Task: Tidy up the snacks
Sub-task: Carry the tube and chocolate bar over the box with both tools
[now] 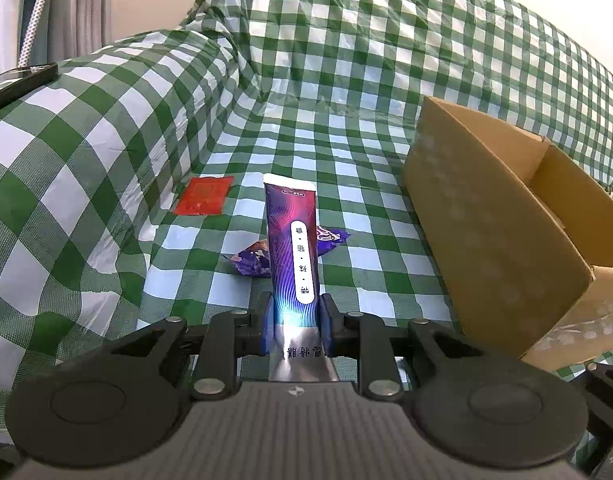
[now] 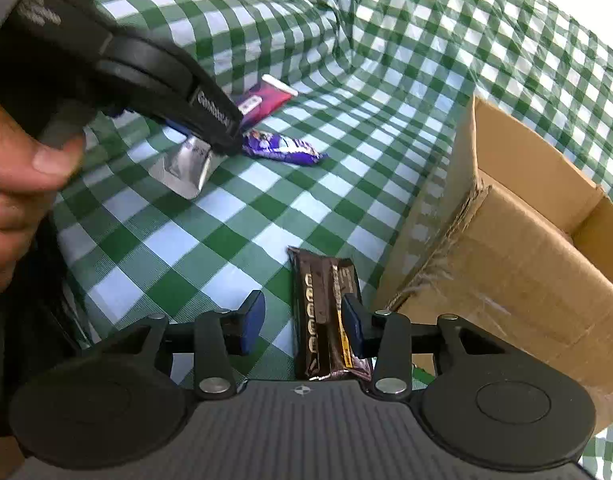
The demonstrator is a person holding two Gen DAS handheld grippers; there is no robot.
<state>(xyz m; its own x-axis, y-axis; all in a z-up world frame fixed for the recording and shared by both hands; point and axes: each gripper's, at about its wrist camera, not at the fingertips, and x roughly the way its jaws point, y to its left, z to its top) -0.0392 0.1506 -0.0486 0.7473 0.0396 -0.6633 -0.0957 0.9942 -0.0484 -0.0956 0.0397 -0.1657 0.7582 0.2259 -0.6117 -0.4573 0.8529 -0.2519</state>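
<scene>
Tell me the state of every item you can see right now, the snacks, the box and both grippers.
Left gripper: shut on the purple tube.
Purple tube: held, sticking out forward.
Right gripper: open, the brown snack bar between its fingers.
Brown snack bar: lying flat on the cloth, not gripped.
Purple candy wrapper: lying on the cloth.
Red packet: lying flat on the cloth.
Cardboard box: open at the top.

Gripping a long purple-and-blue foil snack packet point(image 1: 292, 256) at lower centre, left gripper point(image 1: 294, 322) pads pressing its silver end. Lying behind it on the green-and-white checked cloth point(image 1: 346, 128): a crumpled purple candy wrapper point(image 1: 252, 262). Resting flat at centre left: a red square sachet point(image 1: 204, 196). Standing open at right: a brown cardboard box point(image 1: 506, 232).
</scene>
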